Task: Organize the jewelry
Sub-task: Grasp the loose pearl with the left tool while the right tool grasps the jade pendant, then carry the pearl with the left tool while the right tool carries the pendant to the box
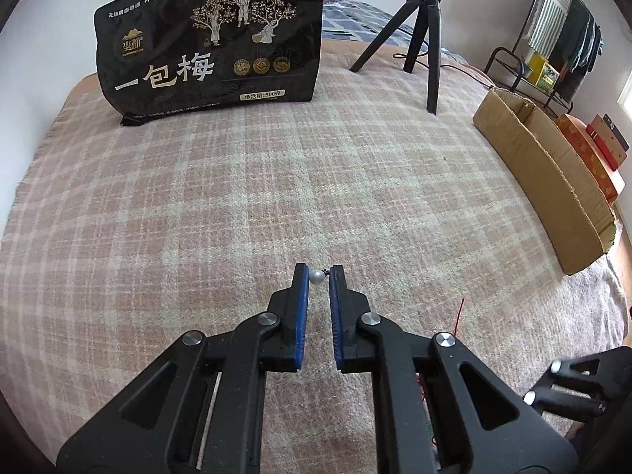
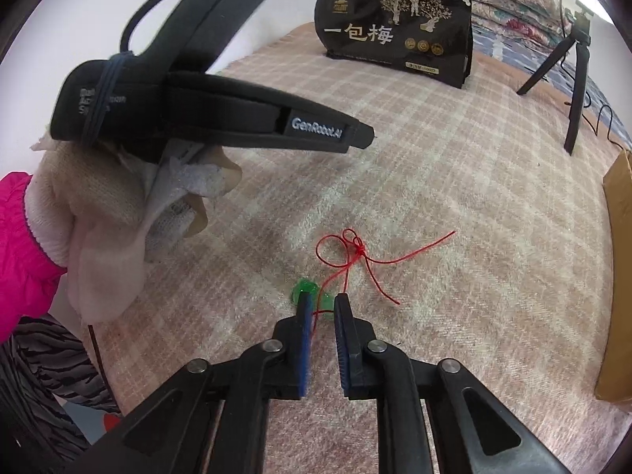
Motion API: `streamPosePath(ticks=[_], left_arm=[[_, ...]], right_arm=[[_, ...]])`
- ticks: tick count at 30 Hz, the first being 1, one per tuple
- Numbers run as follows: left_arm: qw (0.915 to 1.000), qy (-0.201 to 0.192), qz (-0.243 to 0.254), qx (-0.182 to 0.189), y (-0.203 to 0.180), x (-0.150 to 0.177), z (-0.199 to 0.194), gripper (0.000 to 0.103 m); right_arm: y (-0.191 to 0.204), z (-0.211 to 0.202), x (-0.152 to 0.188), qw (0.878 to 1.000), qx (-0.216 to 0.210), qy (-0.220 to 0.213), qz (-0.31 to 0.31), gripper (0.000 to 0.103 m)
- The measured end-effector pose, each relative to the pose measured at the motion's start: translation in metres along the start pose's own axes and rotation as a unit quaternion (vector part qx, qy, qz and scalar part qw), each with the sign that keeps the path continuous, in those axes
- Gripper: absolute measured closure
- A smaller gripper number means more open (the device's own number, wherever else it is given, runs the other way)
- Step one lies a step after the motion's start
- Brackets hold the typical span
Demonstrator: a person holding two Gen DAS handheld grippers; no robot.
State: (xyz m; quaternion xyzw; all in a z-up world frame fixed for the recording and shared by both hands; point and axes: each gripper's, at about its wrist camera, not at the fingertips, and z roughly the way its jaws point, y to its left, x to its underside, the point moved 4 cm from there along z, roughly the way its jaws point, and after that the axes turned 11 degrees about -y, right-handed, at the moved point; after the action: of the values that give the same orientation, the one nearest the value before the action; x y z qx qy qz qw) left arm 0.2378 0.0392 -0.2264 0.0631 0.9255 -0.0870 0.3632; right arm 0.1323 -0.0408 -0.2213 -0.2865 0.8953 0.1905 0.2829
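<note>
Plaid blanket [image 1: 276, 181] serves as work surface. Left gripper [image 1: 318, 276] jaws nearly closed, pinching a small pearl bead [image 1: 316, 276] at the tips, apparently lifted for sorting. Right gripper [image 2: 323, 303] jaws parted, straddling green pendant [image 2: 303, 290] on knotted red cord [image 2: 357, 251] lying on the blanket; likely next pick.

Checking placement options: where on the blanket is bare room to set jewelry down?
Bare blanket lies between the black bag, the tripod and the cardboard box. Crowded near the right gripper: red cord, green beads.
</note>
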Motion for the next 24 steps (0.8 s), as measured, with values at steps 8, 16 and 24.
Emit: streamPosePath(ticks=[8,16,24], left_arm=[[1.0000,-0.003,-0.003,-0.004,0.000,-0.001,-0.003,0.094],[1.0000,-0.004,0.000,-0.007,0.002,0.000,-0.003,0.094],[0.9998,-0.015,-0.008,-0.008,0.005,-0.006,-0.009,0.094]], right_arm=[[0.004,0.012,0.003,1.000,0.001,0.006,0.000,0.050],[0.009,0.018,0.003,0.999,0.022,0.007,-0.028,0.074],[0.004,0.008,-0.006,1.000,0.015,-0.010,-0.015,0.075]])
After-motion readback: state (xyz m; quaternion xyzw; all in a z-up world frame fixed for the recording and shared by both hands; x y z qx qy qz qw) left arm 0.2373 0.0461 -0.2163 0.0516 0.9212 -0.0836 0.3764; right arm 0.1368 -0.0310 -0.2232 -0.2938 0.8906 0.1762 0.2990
